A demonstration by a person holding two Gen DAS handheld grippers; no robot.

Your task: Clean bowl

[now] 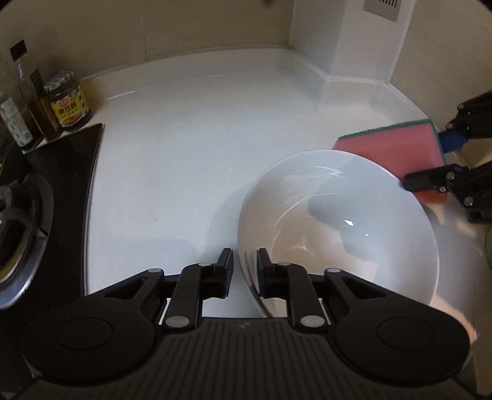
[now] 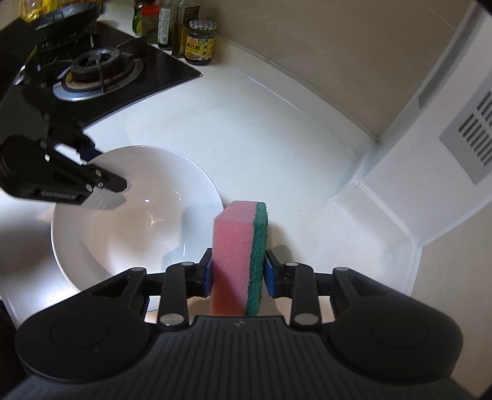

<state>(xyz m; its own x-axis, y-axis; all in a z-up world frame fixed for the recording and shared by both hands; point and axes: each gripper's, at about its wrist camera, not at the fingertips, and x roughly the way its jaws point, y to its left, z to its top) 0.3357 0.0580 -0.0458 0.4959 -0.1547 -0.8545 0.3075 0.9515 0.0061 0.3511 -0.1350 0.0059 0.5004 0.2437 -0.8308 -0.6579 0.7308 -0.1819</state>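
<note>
- Your left gripper (image 1: 244, 270) pinches the near rim of the white bowl (image 1: 338, 227), one finger outside the wall and one inside, the jaws narrowed onto the rim.
- The bowl looks tilted in the left wrist view, its opening turned up and toward the camera; whether its base touches the white countertop (image 1: 190, 147) you cannot tell from these views.
- Your right gripper (image 2: 236, 274) clamps a sponge (image 2: 243, 252) between its blue pads (image 2: 208, 275), pink foam on the left, green scouring layer on the right.
- The sponge stands on edge, just beside the right rim of the bowl and not inside it in the right wrist view.
- In the left wrist view the same sponge sits at the far right rim of the bowl, with the right gripper's black fingers reaching in from the right edge.
- The bowl's inside looks plain white with bright glints; no food marks are clear.
- A gas burner (image 2: 95, 74) on a black hob lies to the far left.
- A jar with a yellow label (image 2: 200, 43) and several bottles (image 2: 166, 24) stand against the beige wall behind the hob.
- A grey vent (image 2: 473, 135) sits in the white boxed corner at right.
</note>
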